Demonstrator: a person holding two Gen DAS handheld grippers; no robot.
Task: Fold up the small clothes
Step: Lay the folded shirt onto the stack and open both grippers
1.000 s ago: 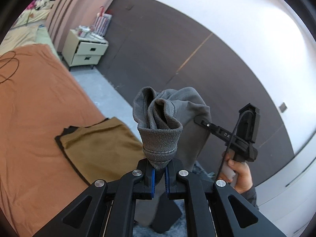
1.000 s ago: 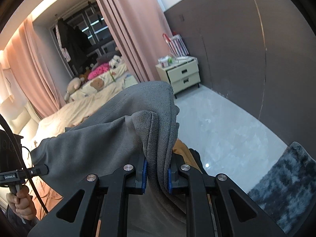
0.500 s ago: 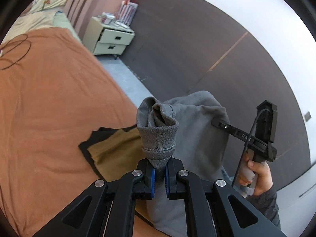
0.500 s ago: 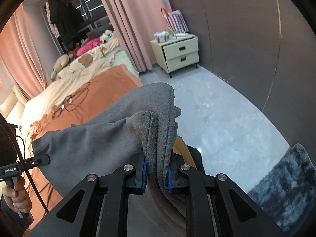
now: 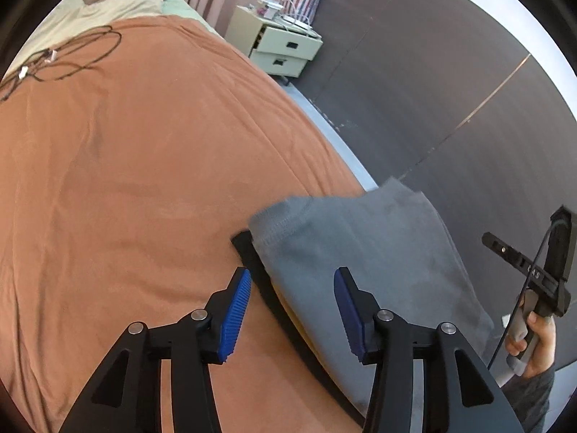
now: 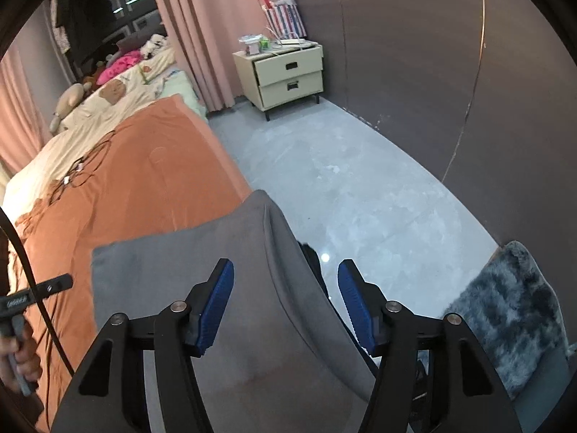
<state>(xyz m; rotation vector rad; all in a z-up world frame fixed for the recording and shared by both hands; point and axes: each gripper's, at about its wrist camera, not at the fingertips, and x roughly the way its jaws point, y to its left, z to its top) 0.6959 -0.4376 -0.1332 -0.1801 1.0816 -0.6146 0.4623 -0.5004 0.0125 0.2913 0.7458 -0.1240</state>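
Your left gripper [image 5: 292, 310] jaws spread wide, gripping nothing, right gripper [image 6: 286, 305] same deal, gray garment [image 5: 360, 263] lying flat at the orange bed [image 5: 137, 180] edge, covering a black-and-mustard piece [image 5: 267, 288]

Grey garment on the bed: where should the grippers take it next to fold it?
Probably by the far hemmed edge of the grey garment, one corner per gripper. It lies flat over the bed edge, on a black garment. Left gripper and right gripper, both open, come from the near side.
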